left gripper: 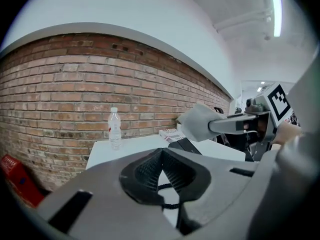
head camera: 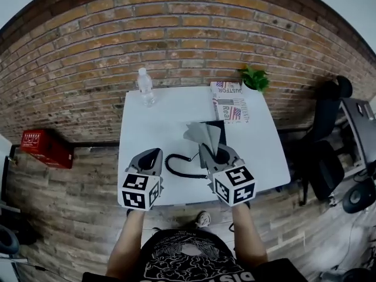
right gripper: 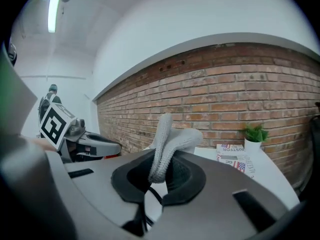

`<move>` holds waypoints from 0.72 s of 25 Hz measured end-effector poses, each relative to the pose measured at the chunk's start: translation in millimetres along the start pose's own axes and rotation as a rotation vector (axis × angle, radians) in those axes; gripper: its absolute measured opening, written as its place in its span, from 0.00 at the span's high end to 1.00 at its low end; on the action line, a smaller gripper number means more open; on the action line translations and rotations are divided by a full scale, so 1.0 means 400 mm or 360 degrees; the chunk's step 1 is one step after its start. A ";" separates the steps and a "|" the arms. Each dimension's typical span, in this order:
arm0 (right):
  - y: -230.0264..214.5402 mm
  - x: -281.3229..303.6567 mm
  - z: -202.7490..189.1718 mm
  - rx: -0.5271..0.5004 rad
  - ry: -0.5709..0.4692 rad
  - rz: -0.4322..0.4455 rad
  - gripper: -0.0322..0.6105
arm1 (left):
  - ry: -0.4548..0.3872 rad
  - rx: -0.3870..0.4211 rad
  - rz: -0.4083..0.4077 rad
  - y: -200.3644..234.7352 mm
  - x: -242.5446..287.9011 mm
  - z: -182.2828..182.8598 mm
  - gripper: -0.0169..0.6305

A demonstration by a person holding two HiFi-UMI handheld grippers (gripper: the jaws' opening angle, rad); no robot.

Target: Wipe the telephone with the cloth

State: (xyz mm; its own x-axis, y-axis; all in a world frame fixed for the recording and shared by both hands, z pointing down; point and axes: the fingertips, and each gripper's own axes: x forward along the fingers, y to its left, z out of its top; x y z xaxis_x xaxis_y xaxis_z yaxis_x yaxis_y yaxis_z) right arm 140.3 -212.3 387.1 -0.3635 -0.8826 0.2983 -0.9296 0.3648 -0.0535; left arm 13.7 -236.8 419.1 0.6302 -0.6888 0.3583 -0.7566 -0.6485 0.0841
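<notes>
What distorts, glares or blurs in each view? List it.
Head view: fisheye bows the brick wall into an arc; light is even, shadows soft. Left gripper view: the ceiling lamp blows out white, black vignette at corners. Right gripper view: the cloth is sharp, its weave readable.

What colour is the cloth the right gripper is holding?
Light grey cloth, with a knit texture; clearest in the right gripper view.
</notes>
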 end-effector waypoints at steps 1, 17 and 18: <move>-0.007 -0.010 0.002 0.0022 -0.0021 -0.0026 0.93 | 0.0002 0.0014 -0.0003 -0.003 -0.001 0.002 0.96; -0.010 -0.038 -0.021 0.0098 -0.0037 -0.0075 0.93 | 0.0008 0.0003 0.0000 -0.005 -0.016 -0.005 0.96; -0.010 -0.039 -0.022 0.0097 -0.0036 -0.0072 0.93 | 0.0011 0.0004 0.0001 -0.007 -0.017 -0.006 0.96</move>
State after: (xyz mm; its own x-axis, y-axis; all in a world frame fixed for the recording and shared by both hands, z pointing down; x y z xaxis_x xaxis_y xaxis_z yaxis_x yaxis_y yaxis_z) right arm 150.3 -197.2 391.0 -0.3215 -0.9045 0.2802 -0.9469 0.3061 -0.0985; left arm 11.2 -229.5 418.8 0.6287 -0.6868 0.3648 -0.7564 -0.6490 0.0817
